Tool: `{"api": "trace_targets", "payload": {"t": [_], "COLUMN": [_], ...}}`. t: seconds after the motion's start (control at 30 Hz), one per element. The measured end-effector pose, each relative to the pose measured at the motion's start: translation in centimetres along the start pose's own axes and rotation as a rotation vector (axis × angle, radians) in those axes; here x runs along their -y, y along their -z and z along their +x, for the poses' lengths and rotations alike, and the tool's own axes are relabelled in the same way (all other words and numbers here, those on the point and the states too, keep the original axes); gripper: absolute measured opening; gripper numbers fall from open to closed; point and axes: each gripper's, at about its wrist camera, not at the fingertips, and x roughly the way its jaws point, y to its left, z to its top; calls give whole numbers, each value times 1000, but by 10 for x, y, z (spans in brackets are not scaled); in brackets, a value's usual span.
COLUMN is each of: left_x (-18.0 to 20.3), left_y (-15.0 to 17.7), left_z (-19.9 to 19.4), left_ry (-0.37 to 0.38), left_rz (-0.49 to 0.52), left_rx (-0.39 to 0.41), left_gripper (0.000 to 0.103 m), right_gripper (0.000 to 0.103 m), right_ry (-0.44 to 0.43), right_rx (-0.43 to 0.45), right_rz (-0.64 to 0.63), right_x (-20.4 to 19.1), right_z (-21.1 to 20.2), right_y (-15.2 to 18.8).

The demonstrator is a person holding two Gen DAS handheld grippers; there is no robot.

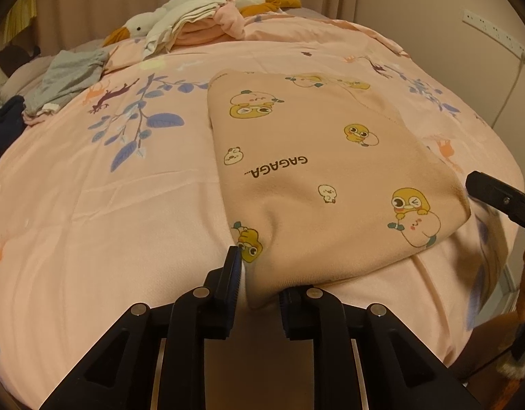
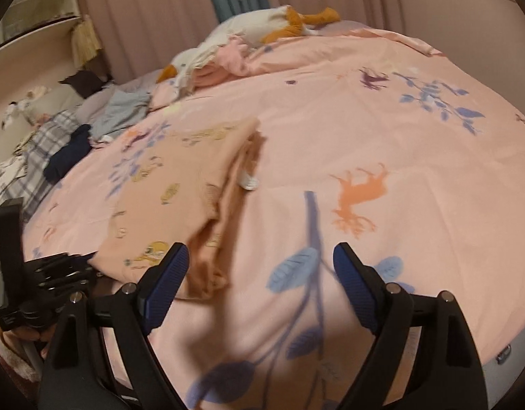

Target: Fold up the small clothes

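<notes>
A peach garment [image 1: 317, 171] with yellow duck prints and the word GAGAGA lies folded on the pink bedspread [image 1: 91, 205]. My left gripper [image 1: 262, 283] is at its near corner, and the cloth passes between the jaws, which are closed partway around it. In the right wrist view the same garment [image 2: 180, 191] lies to the left, blurred. My right gripper [image 2: 260, 259] is open and empty above the bedspread [image 2: 382, 130], just right of the garment's near edge. Part of the right gripper shows at the right edge of the left wrist view [image 1: 501, 201].
A pile of white and pink clothes [image 1: 201, 24] with a plush goose [image 1: 136, 29] sits at the far end of the bed. Grey clothes [image 1: 71, 78] and a dark garment [image 1: 6, 126] lie at the far left. A power strip [image 1: 491, 30] hangs on the right wall.
</notes>
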Motion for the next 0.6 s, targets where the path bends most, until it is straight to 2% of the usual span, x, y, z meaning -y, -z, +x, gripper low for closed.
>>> {"api": "trace_targets", "payload": {"t": [0.1,0.17,0.27,0.4,0.47,0.5,0.6], "left_x": [-1,-2,-2,-1,-1,-1,0], "left_y": [0,0,0,0,-1,0,0], "left_z": [0,0,0,1,1,1,0], "left_ry": [9,16,15,4,3,3,2], "left_rz": [-9,-14,-11,-7,-12,-13,-4], "left_rx": [-4,-6,-4,0,-1,-1,2], "left_gripper": [19,19,20,21,21,21,21], "right_gripper": [87,87,87,87,87,87,87], "right_ry": [50,85,39,15,-2,8,119], "right_rx": [-36,-52,-35,39,23,12,-42], "right_rz": [-59,-42,28,36,27,16,-31], "right_x": [-11,-5,7,3,-3,-7,-15], "right_z": [8,11,6,-6,-1,3,18], "right_y": [2,3,-1,-5,-8,-9,-8]}}
